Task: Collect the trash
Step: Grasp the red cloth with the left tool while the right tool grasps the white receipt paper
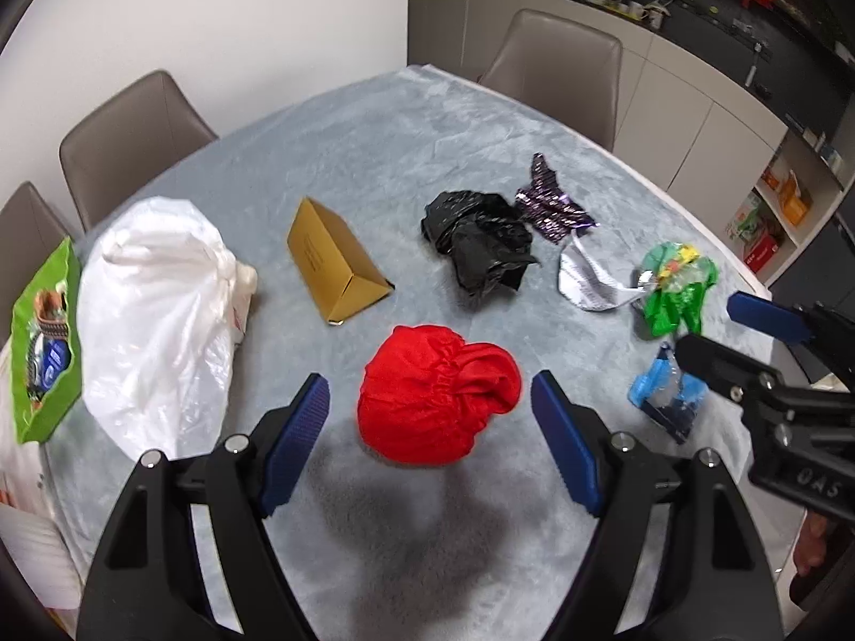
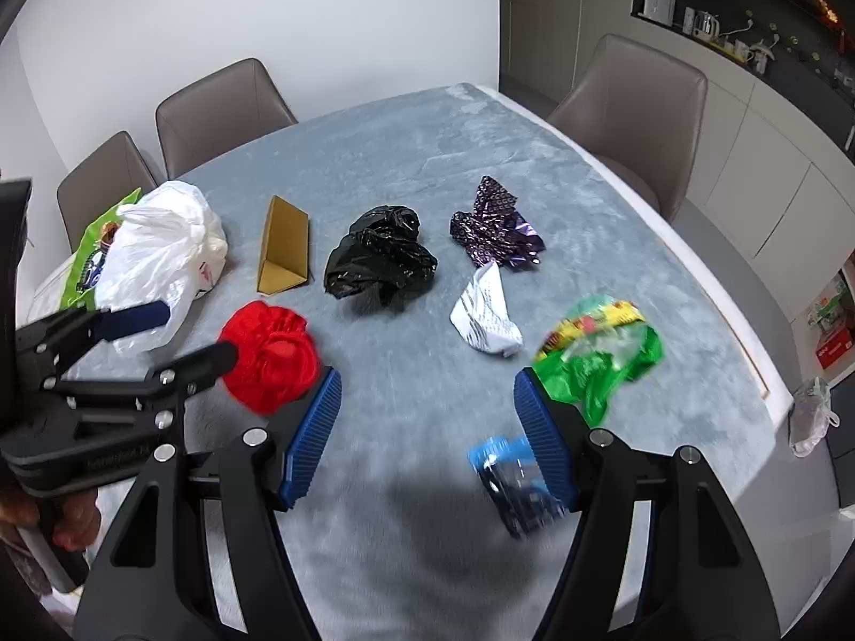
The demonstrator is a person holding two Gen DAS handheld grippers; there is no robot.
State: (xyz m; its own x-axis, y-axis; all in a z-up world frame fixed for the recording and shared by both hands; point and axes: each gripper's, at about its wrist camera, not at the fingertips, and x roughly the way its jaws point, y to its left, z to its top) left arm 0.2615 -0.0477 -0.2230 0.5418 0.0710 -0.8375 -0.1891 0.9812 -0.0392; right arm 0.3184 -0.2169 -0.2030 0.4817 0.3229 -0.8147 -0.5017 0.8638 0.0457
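Note:
Trash lies scattered on a grey-blue tablecloth [image 1: 374, 149]. My left gripper [image 1: 430, 379] hovers open over a crumpled red bag [image 1: 438, 390], its blue pads clear of it on both sides. My right gripper [image 2: 427, 376] is open too, above bare cloth. A blue wrapper [image 2: 513, 481] lies under its right finger and a green wrapper [image 2: 598, 352] just beyond. Farther back are a black plastic bag [image 1: 481, 240], a gold triangular box [image 1: 331, 262], a purple foil wrapper [image 1: 550, 203] and a white crumpled paper [image 1: 585, 278]. Each gripper shows in the other's view: right gripper [image 1: 713, 323], left gripper [image 2: 195, 331].
A full white plastic bag [image 1: 155, 310] and a green snack bag [image 1: 45, 331] sit at the table's left edge. Grey chairs [image 2: 224, 107] ring the far side. A kitchen counter [image 1: 641, 10] runs behind. A small pale bag [image 2: 809, 416] hangs off the right edge.

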